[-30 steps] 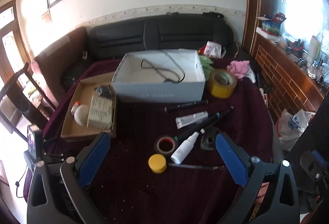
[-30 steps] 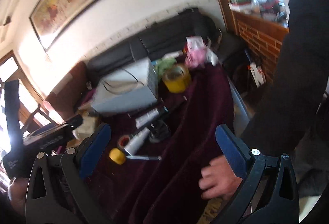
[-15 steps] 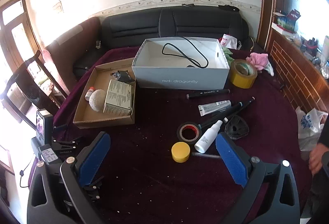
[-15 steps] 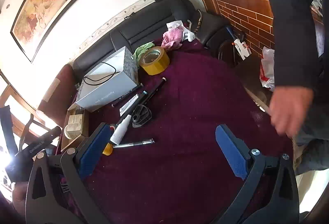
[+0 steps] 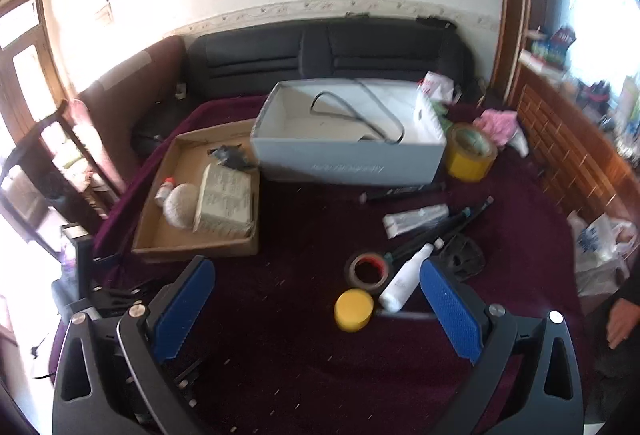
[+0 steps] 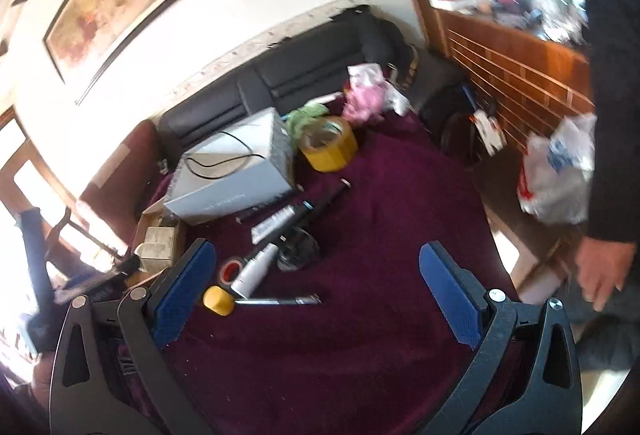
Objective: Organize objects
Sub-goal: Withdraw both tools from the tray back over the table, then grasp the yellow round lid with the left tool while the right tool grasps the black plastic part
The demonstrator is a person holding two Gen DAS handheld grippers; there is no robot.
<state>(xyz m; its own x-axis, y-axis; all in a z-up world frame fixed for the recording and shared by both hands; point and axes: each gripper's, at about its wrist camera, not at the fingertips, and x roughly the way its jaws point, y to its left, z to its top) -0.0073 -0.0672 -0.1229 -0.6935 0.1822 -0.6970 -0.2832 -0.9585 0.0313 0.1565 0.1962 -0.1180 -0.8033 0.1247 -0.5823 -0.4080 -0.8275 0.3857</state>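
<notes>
left gripper (image 5: 316, 299) and right gripper (image 6: 316, 289) spread wide, empty, bare maroon tablecloth (image 6: 360, 335) beneath, clutter beyond

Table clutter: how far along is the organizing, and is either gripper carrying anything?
Early. The cardboard tray already holds a small box and bottle; the white box holds only a cable. Nothing is in hand: left gripper and right gripper are open and empty. Left on the cloth: yellow cap, white bottle, red tape, tube, pens, yellow tape roll.
</notes>
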